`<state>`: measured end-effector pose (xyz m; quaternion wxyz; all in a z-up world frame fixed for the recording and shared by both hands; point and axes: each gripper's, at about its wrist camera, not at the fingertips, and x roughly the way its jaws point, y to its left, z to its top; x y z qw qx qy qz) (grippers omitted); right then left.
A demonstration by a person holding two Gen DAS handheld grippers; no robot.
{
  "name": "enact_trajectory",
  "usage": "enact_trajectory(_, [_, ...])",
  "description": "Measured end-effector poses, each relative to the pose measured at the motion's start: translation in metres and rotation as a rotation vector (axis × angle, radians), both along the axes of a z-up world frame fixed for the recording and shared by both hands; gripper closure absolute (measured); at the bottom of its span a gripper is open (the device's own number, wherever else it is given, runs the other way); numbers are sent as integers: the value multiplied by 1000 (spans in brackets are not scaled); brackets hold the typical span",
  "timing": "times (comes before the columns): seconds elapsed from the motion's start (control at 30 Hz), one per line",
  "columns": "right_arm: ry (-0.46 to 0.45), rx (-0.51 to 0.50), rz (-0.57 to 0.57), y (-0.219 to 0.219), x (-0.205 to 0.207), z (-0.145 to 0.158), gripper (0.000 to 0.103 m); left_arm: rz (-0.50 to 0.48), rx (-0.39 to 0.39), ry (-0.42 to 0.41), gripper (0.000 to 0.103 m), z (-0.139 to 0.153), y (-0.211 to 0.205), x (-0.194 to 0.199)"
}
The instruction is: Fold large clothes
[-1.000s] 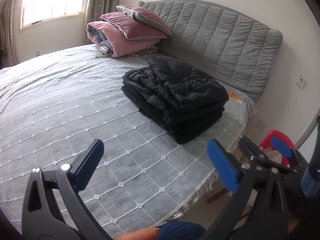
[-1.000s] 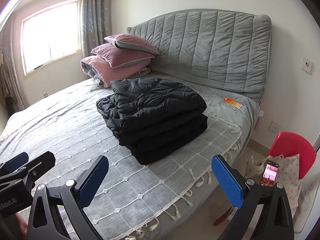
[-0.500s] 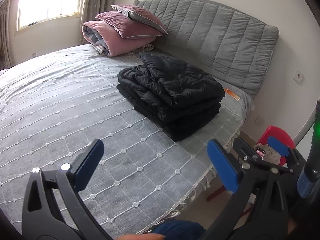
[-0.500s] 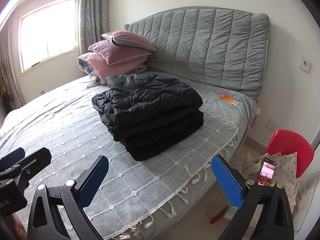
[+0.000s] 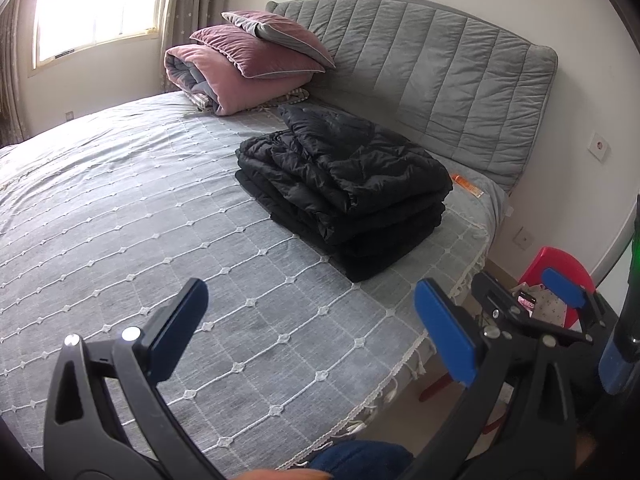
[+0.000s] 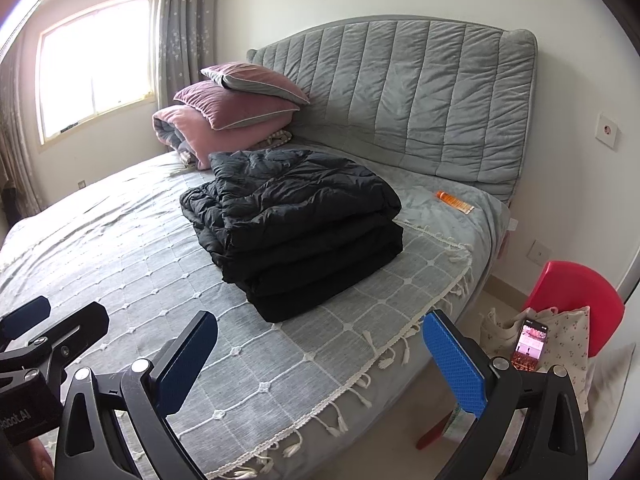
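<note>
A black puffer coat (image 5: 344, 184) (image 6: 296, 224) lies folded into a thick square stack on the grey bedspread (image 5: 140, 216) (image 6: 120, 240), near the headboard end. My left gripper (image 5: 312, 328) hovers open over the bed's near edge, well short of the coat, nothing between its blue pads. My right gripper (image 6: 320, 360) is open too, held off the bed's side edge, empty. Each gripper shows at the edge of the other's view.
Pink pillows and a rolled quilt (image 5: 248, 68) (image 6: 224, 116) are stacked by the grey headboard (image 6: 400, 92). An orange tube (image 6: 454, 202) lies on the bed corner. A red stool (image 6: 576, 300) with cloth and a phone (image 6: 530, 344) stands on the floor right of the bed.
Both grippers have drawn back and away from the folded coat, which looks smaller and farther off. The coat has not moved.
</note>
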<state>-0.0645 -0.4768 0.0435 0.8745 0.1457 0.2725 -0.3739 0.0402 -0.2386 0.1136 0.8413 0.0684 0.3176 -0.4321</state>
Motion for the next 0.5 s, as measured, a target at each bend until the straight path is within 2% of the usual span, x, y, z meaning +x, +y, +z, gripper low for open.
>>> enact_trajectory(0.5, [3, 3, 0, -1, 0, -1, 0, -4, -2, 0, 0, 1, -1, -1])
